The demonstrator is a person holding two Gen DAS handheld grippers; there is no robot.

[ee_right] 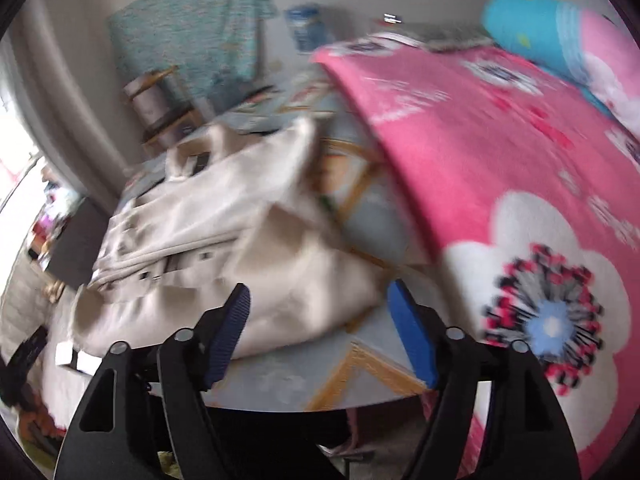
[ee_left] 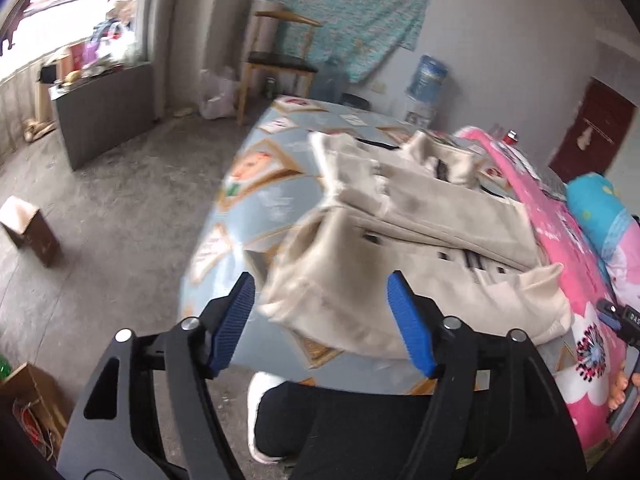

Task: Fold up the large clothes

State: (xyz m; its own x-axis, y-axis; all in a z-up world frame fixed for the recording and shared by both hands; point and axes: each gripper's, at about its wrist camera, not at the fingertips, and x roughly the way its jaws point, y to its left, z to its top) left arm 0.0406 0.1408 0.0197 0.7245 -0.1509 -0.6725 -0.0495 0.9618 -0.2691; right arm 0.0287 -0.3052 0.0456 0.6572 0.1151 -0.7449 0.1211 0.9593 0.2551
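Left wrist view: left gripper (ee_left: 322, 322), matte black arms w/ ribbed blue pads (ee_left: 410, 326), jaws spread wide, nothing pinched. Soft beige fabric jacket (ee_left: 400, 236) w/ dark zip and small dark rectangular trim lies bunched and partly folded on the bed's pale-blue sheet w/ tan-framed picture prints (ee_left: 256, 196); its near hem sits between the pads at 12 o'clock but isn't clamped, edge blurred. Fuzzy pink fleece blanket w/ white flower shapes (ee_left: 560, 248) lies at 3 o'clock of the jacket. Wooden chair w/ dark seat (ee_left: 280, 60) stands beyond at 11 o'clock on grey concrete floor (ee_left: 120, 184).

Right wrist view (blurred): right gripper (ee_right: 318, 326), same black-and-blue build, fingers also wide apart, gripping nothing. Jacket heaped at 11 o'clock from the pads, rumpled, rounded folds, one lobe reaching between them without being pressed. Pink blanket fills 1–4 o'clock; cylindrical blue-and-pink bolster (ee_right: 560, 28) at 1 o'clock.
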